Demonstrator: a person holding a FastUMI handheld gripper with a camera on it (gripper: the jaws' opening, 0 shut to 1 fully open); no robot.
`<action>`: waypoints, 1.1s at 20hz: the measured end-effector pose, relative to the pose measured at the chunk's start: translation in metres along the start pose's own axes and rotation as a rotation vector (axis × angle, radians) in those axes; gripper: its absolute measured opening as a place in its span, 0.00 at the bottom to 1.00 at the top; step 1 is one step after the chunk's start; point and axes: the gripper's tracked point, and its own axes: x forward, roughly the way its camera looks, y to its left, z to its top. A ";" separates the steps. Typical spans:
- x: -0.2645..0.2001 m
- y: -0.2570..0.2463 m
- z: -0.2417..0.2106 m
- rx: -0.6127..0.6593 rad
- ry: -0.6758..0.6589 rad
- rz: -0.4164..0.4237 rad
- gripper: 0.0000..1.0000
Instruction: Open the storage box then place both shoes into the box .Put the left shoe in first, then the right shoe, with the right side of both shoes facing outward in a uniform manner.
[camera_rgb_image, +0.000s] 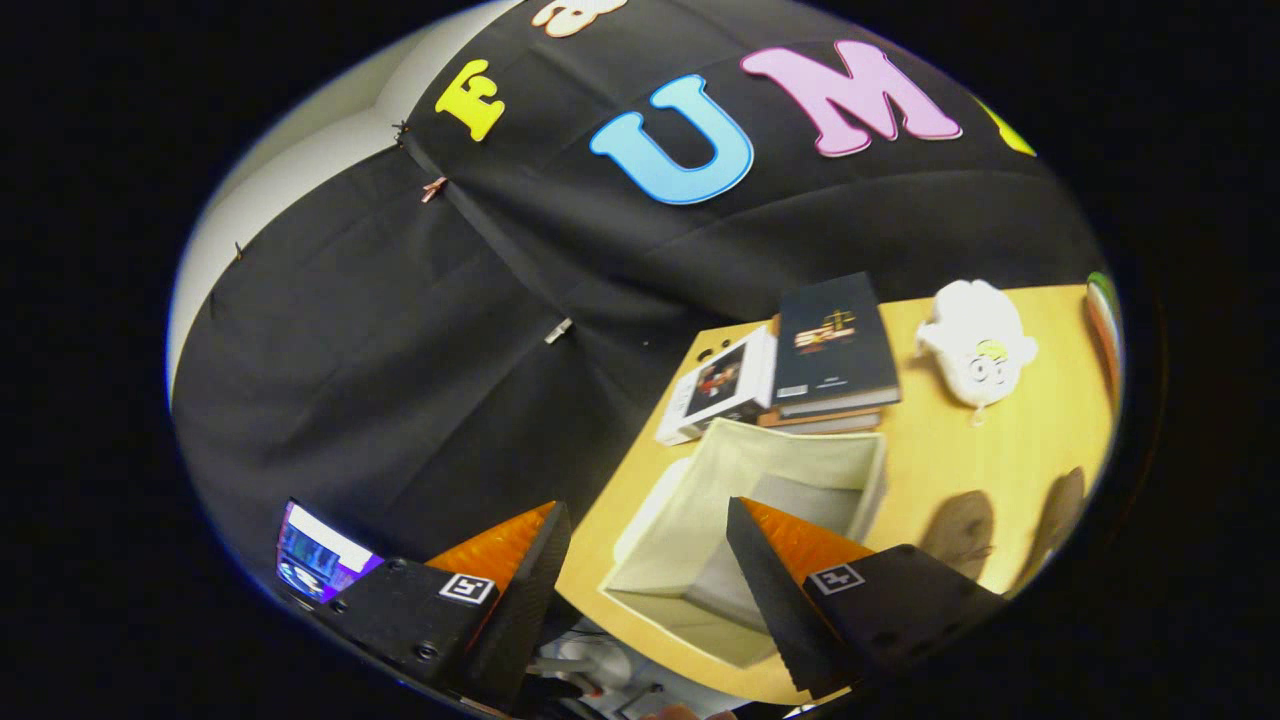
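- Cloth of the booth wall (380, 380) hangs beyond the fingers, covering the ground past the table's edge.
- Screen (318, 557), lit and too small to read, sits low beside the left finger.
- Gripper (650, 560) is held tilted above the table, its fingers spread wide apart with nothing between them.
- Table (1000, 450), light wood, slopes across the view beneath the fingers.
- Storage box (750, 500), pale fabric and open at the top, stands on the table just ahead of the fingers; the right finger overlaps its near side in the view.
- Books (835, 345) lie stacked beyond the box, touching or just beside its far rim.
- White plush toy (980, 345) rests beside the books.
- Two shoes (960, 535), brown and blurred, lie right of the box, apart from it.
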 end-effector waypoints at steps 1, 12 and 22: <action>-0.013 -0.014 0.001 -0.021 -0.007 -0.031 0.97; -0.093 -0.164 -0.081 -0.233 0.138 -0.323 0.98; -0.091 -0.270 -0.136 -0.304 0.303 -0.534 0.99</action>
